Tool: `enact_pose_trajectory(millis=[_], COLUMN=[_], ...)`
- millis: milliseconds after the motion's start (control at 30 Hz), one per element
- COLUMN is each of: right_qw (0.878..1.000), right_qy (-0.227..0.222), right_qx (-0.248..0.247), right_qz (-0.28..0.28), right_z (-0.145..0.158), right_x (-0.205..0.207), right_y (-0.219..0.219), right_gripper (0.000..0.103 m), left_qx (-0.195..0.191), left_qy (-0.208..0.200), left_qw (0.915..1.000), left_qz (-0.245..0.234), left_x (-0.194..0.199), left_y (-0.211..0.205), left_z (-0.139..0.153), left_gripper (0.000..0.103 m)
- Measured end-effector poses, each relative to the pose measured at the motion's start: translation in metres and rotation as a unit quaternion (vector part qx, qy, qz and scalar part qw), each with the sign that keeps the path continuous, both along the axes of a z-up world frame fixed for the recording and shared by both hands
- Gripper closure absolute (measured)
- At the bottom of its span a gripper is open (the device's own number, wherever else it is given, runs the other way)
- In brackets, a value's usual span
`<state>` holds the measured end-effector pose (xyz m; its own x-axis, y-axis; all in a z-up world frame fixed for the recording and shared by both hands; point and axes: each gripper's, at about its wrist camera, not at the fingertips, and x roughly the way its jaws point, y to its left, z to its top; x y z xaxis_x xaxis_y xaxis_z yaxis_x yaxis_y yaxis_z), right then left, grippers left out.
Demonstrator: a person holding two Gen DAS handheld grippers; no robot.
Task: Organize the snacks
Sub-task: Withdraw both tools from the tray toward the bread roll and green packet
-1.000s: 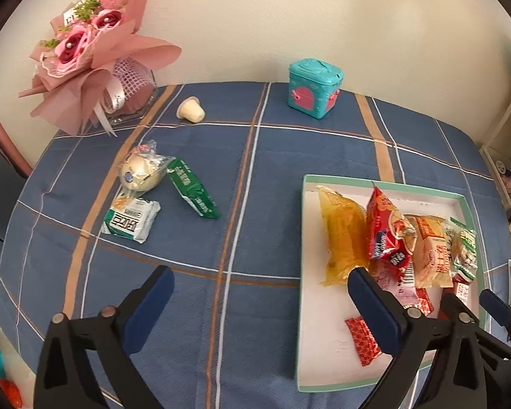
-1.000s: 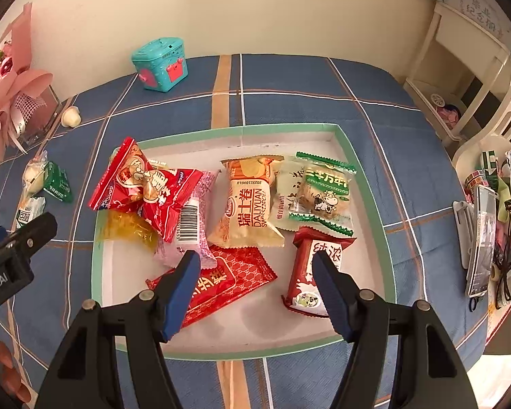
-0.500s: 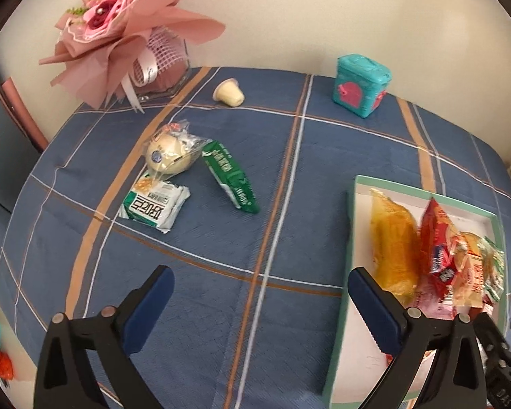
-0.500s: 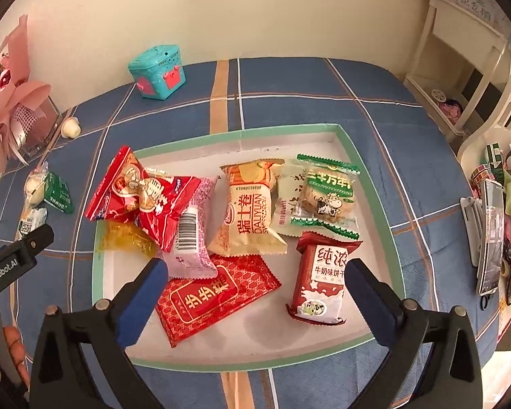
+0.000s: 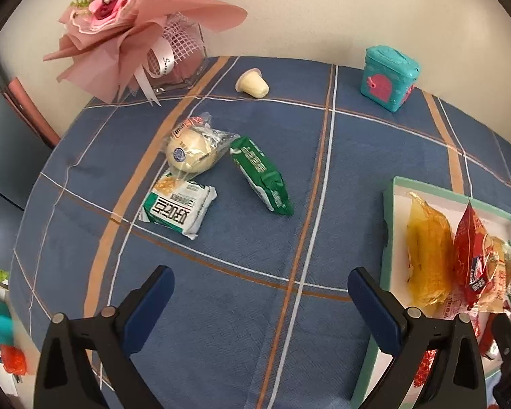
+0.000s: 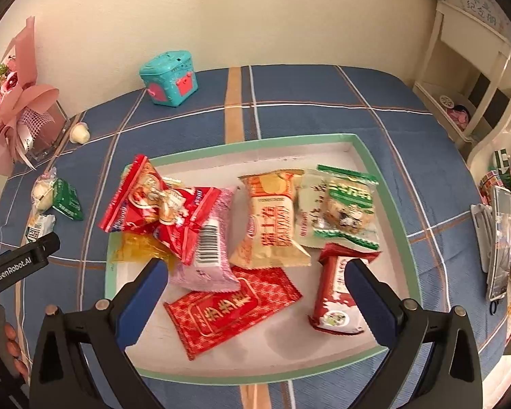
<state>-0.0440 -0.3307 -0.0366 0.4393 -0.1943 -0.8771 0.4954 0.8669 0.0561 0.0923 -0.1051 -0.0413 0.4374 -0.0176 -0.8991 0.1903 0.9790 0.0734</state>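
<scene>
A green-rimmed white tray point(image 6: 255, 141) holds several snack packets, among them a red packet point(image 6: 233, 308) and a red-and-white milk biscuit packet point(image 6: 337, 293). My right gripper point(image 6: 253, 284) is open and empty just above these. Three snacks lie loose on the blue cloth: a clear-wrapped bun point(image 5: 192, 148), a green packet point(image 5: 260, 175) and a white-and-green packet point(image 5: 179, 208). A small pudding cup point(image 5: 252, 83) lies farther back. My left gripper point(image 5: 260, 294) is open and empty, nearer than the loose snacks, with the tray's edge point(image 5: 388, 225) to its right.
A pink bouquet point(image 5: 133, 17) in a clear vase stands at the back left. A teal box point(image 5: 388, 78) stands at the back. A white shelf point(image 6: 470, 78) and clutter point(image 6: 504, 231) are off the table's right side.
My left gripper has swung left and forward toward the loose snacks, leaving the tray at its right. My right gripper has opened wide and drawn back slightly over the tray.
</scene>
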Motion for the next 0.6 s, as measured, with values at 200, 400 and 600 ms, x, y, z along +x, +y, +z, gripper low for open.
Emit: enact_pose_trajectory(millis=[200, 400, 600], right_qw=[1.0, 0.999, 0.998], right_qy=[0.004, -0.004, -0.048], right_qx=[-0.021, -0.025, -0.018], right_qz=[0.016, 0.027, 0.042], right_z=[0.003, 0.011, 0.035], right_x=[0.012, 0.023, 0.039], right_y=[0.01, 0.021, 0.037], right_gripper=[0.0, 0.0, 0.0], left_qx=[-0.005, -0.033, -0.056], left_qy=[-0.025, -0.058, -0.09], left_qw=[0.9995, 0.9973, 0.9928], left_qz=[0.019, 0.03, 0.056], left_x=[0.017, 0.033, 0.052], left_y=[0.022, 0.049, 0.087], left_z=[0.016, 0.03, 0.035], left_gripper=[0.0, 0.0, 0.0])
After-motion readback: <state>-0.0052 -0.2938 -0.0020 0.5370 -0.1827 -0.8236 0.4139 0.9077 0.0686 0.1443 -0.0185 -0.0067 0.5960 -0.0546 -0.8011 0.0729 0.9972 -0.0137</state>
